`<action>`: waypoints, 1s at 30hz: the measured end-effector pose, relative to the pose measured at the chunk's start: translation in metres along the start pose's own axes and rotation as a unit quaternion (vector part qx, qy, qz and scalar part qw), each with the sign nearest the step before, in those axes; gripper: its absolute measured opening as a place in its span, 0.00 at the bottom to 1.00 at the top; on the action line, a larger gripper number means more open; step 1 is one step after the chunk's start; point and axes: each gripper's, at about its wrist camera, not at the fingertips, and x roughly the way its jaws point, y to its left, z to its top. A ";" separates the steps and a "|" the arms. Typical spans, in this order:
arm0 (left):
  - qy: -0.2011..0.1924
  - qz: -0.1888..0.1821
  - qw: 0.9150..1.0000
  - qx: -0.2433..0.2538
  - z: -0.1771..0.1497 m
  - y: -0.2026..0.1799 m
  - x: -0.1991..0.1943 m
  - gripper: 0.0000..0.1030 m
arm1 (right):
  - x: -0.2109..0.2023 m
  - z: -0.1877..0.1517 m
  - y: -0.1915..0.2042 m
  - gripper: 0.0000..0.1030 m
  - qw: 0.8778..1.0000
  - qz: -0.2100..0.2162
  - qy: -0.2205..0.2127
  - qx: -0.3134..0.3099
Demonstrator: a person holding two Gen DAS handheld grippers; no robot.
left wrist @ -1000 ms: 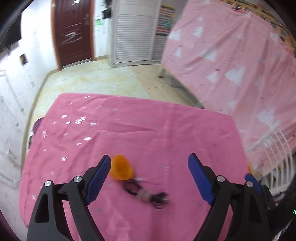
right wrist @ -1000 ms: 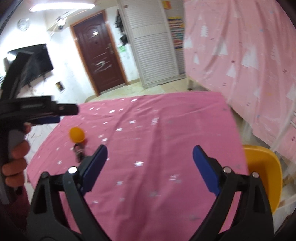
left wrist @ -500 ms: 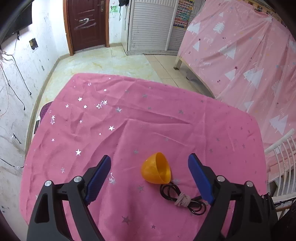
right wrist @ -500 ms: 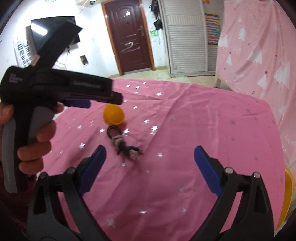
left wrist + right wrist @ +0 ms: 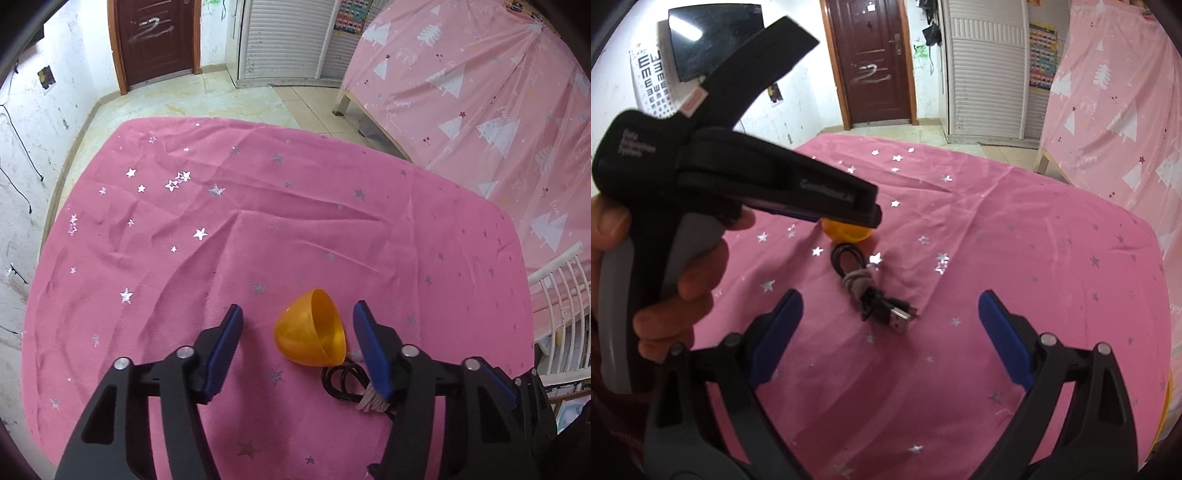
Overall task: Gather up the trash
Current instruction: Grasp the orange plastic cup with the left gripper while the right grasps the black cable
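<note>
An orange plastic half shell [image 5: 310,328] lies on its side on the pink star-print tablecloth [image 5: 258,206]. My left gripper [image 5: 297,314] points down over it with a jaw on each side. The jaws are closing, and the blue pads stand just clear of the shell. A coiled black USB cable [image 5: 343,384], tied with a beige band, lies beside the right finger. In the right wrist view the cable [image 5: 868,288] lies just ahead of my open right gripper [image 5: 890,299]. The left gripper [image 5: 871,218], held by a hand [image 5: 683,280], covers part of the shell [image 5: 846,232].
A white slatted chair back [image 5: 561,295] stands at the table's right edge. A yellow object [image 5: 1169,406] peeks in past the right edge. Pink tree-print fabric [image 5: 480,92] hangs beyond the table. Tiled floor [image 5: 184,99] leads to a brown door [image 5: 871,62].
My left gripper has come down over the orange shell and its jaws have narrowed around it. My right gripper has swung left, so the cable now lies ahead of it.
</note>
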 end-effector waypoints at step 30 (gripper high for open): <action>-0.011 -0.033 0.999 0.008 0.005 0.025 -0.007 0.22 | 0.033 0.020 0.019 0.34 0.997 -0.033 0.060 -0.019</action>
